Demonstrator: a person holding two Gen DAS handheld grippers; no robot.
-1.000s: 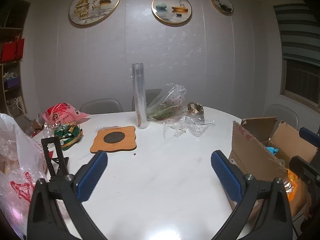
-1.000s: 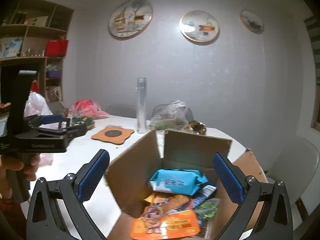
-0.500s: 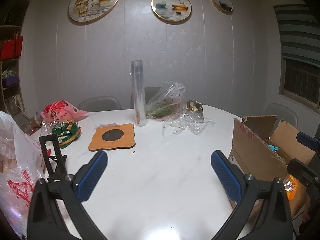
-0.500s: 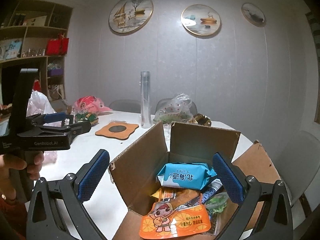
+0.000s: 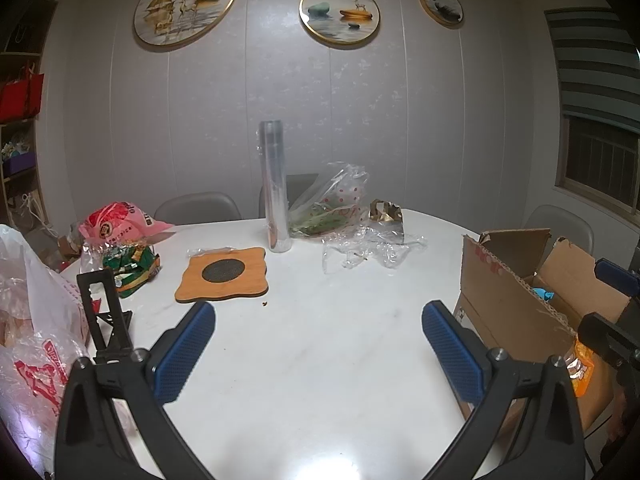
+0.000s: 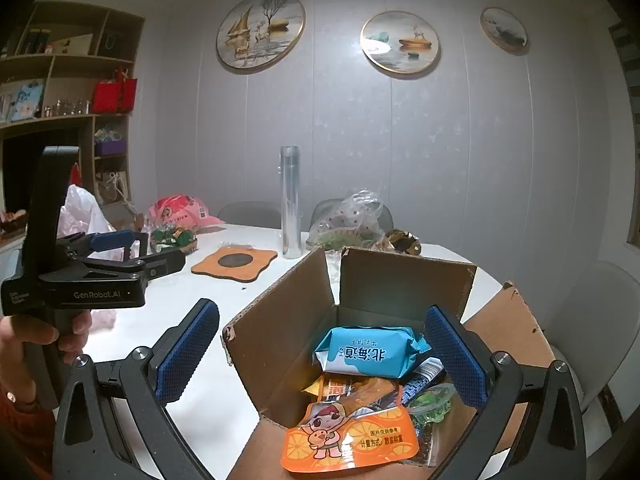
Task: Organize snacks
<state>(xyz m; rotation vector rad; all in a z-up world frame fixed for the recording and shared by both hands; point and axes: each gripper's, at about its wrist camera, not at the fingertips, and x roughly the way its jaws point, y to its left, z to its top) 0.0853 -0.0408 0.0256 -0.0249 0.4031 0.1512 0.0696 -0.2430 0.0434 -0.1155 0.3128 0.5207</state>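
Note:
An open cardboard box point(image 6: 380, 280) stands at the right edge of the white table point(image 5: 320, 340); it also shows in the left wrist view point(image 5: 508, 304). It holds several snack packs: a blue pack point(image 6: 368, 350), an orange pouch point(image 6: 348, 440), a green jelly cup point(image 6: 434, 402). My right gripper point(image 6: 322, 354) is open and empty, held over the box's near side. My left gripper point(image 5: 320, 350) is open and empty above the bare table middle; it shows in the right wrist view point(image 6: 140, 252).
A wooden trivet point(image 5: 222, 274), an upright clear roll point(image 5: 274, 186), plastic bags point(image 5: 332, 208) and crumpled wrap point(image 5: 372, 248) lie at the back. A pink bag point(image 5: 116, 222), green candy bag point(image 5: 130, 268), black stand point(image 5: 106, 312) and white bags point(image 5: 28, 320) sit left.
Both grippers have drawn back and tilted a little; the right wrist view now looks deeper into the box. Both stay open and empty.

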